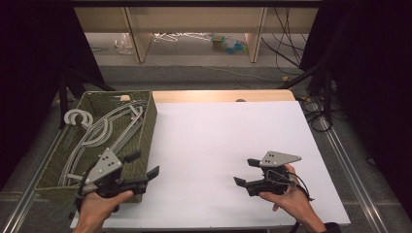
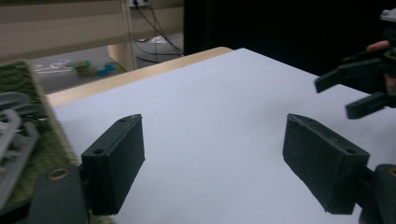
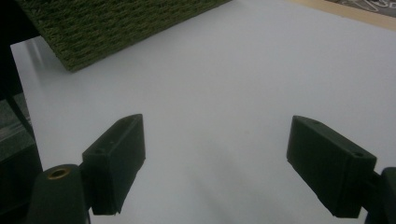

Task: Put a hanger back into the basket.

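Note:
A green woven basket (image 1: 146,127) stands at the table's left and holds several grey plastic hangers (image 1: 99,132). My left gripper (image 1: 144,164) hovers at the basket's near right corner, jaws wide open and pointing right over the white tabletop (image 1: 218,136), nothing between them. In the left gripper view (image 2: 219,163) the basket's wall (image 2: 53,140) and the hangers (image 2: 14,126) lie at the left, and the right gripper (image 2: 355,88) shows far right. My right gripper (image 1: 243,171) is held low over the near right of the table, open and empty, facing left. In its own view (image 3: 219,163) the basket (image 3: 116,23) sits at the top left.
A wooden strip (image 1: 218,95) edges the table's far side. Beyond it are shelf legs (image 1: 138,43), floor clutter (image 1: 228,43) and cables (image 1: 286,43). Black curtains (image 1: 369,73) flank both sides, and metal rails (image 1: 350,170) run along the table's right.

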`<state>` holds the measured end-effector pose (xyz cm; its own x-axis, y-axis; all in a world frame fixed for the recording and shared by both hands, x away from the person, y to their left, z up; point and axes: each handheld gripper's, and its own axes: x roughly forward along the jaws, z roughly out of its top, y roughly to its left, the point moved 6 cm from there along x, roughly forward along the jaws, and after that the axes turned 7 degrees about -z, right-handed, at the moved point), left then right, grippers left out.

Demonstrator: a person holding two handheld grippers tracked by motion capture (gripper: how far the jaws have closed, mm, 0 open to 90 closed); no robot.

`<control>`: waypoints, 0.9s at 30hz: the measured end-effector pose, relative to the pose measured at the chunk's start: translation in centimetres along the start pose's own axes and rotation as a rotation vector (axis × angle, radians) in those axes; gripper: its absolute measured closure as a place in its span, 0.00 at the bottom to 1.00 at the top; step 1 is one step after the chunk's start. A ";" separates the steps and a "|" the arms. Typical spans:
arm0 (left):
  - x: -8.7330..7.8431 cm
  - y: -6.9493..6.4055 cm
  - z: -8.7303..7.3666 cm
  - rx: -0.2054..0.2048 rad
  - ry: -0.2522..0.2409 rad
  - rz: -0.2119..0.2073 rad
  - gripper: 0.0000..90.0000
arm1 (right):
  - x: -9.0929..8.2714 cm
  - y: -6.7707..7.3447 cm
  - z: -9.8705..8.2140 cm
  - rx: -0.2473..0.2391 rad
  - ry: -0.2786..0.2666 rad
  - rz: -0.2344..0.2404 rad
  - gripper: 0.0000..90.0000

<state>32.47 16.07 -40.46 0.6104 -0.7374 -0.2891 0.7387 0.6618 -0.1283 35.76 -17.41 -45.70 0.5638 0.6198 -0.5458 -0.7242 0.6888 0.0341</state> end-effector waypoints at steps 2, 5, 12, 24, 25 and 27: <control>0.2 -0.4 -0.6 0.003 -0.002 0.020 0.24 | 0.0 0.2 -0.2 0.000 -0.004 0.003 0.22; 0.7 -1.0 -1.5 0.018 0.009 -0.005 0.23 | -0.1 0.6 -0.8 0.002 0.000 0.006 0.22; 1.2 -2.0 -3.1 0.059 0.023 -0.017 0.21 | -0.9 1.2 -1.2 -0.003 -0.024 -0.003 0.21; 1.0 -1.3 -3.6 0.061 0.014 -0.010 0.19 | -2.1 2.0 -1.9 -0.008 -0.069 -0.021 0.19; 1.0 -1.3 -3.6 0.061 0.014 -0.010 0.19 | -2.2 2.0 -2.0 -0.012 -0.069 -0.026 0.19; 1.1 -1.4 -3.7 0.059 0.009 -0.024 0.19 | -2.3 1.8 -2.0 -0.016 -0.082 -0.043 0.19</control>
<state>31.06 14.85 -44.09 0.5900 -0.7515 -0.2953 0.7688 0.6346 -0.0791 32.37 -18.31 -46.07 0.6248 0.6189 -0.4759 -0.7043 0.7099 -0.0013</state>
